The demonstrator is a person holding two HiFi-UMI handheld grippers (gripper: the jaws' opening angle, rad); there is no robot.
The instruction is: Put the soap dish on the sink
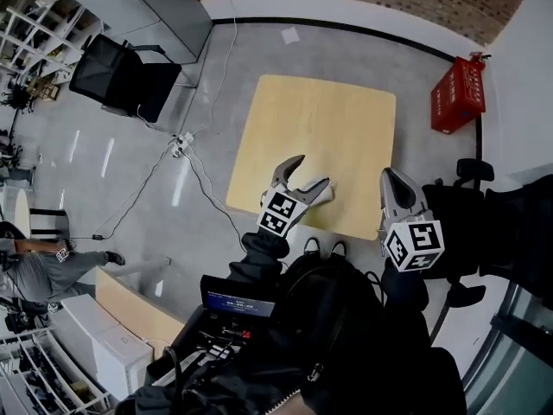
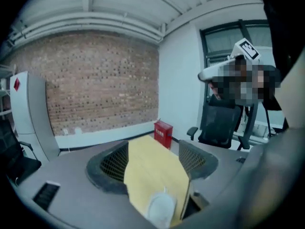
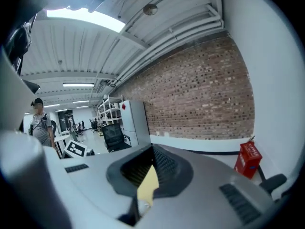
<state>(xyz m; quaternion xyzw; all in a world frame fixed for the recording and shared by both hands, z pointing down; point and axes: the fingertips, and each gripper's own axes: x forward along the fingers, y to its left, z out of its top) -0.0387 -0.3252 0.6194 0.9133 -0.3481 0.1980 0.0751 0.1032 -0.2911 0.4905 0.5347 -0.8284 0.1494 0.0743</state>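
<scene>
A small white oval soap dish (image 2: 161,208) lies on the pale wooden table (image 1: 320,119) close to its near edge. In the left gripper view it shows low, under and short of the jaws. My left gripper (image 1: 313,171) hangs over that near edge, raised above the table, its jaws wide open with nothing between them (image 2: 152,159). My right gripper (image 1: 389,175) is held up beside the table's near right corner. Its jaws are together, empty, with only a sliver of table showing past them (image 3: 151,163). No sink is in view.
A red box (image 1: 456,95) stands on the floor by the far right wall. One black office chair (image 1: 121,76) is at the far left, another (image 1: 473,173) at the right. Cables (image 1: 186,145) run over the grey floor left of the table. A person (image 1: 43,266) is at the left edge.
</scene>
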